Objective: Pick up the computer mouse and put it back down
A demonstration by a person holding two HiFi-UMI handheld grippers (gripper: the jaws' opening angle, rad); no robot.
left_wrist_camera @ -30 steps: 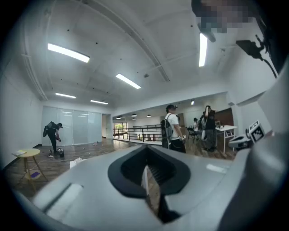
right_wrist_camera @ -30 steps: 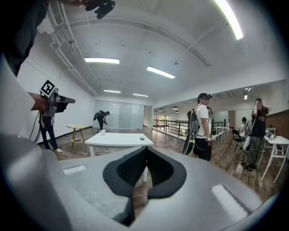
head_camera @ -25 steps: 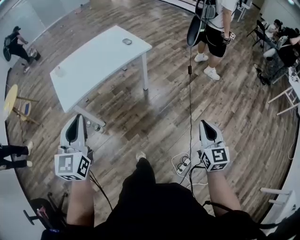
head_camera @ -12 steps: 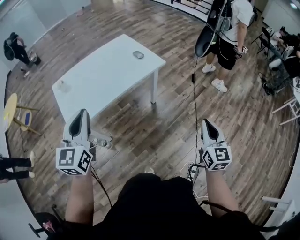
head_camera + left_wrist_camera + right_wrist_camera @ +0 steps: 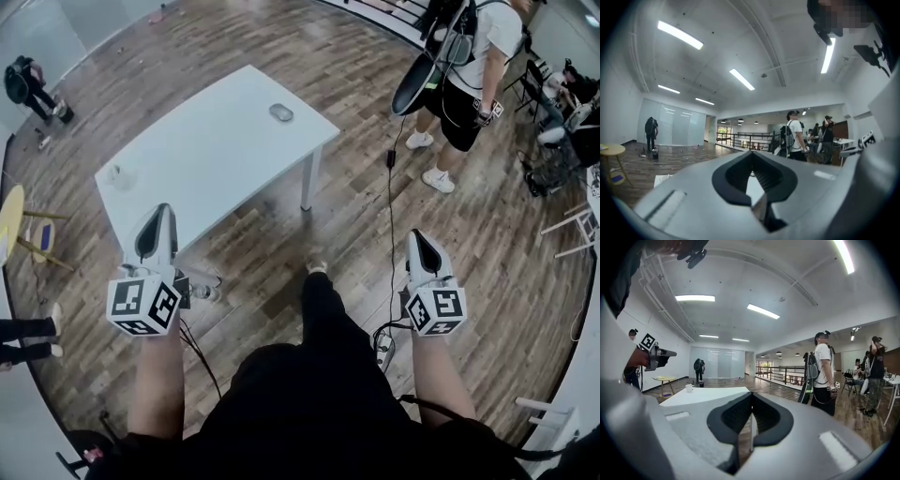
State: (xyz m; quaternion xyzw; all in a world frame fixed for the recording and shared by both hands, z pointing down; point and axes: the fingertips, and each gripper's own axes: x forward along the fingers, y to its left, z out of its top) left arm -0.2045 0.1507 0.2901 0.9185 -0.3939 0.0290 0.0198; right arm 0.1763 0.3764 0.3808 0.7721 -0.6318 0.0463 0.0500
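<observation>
A person is holding the left gripper (image 5: 161, 214) and right gripper (image 5: 417, 236) out over the wood floor (image 5: 356, 211), each with its jaws pressed together and gripping nothing. The computer mouse (image 5: 280, 112) is lying near the far edge of the white table (image 5: 211, 155), well apart from both grippers, while a bystander (image 5: 476, 52) is standing beyond it.

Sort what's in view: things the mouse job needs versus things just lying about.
Job: computer mouse, white table under it, left hand-held gripper, right hand-held gripper.
Lying about: white cup on the table, yellow side table.
</observation>
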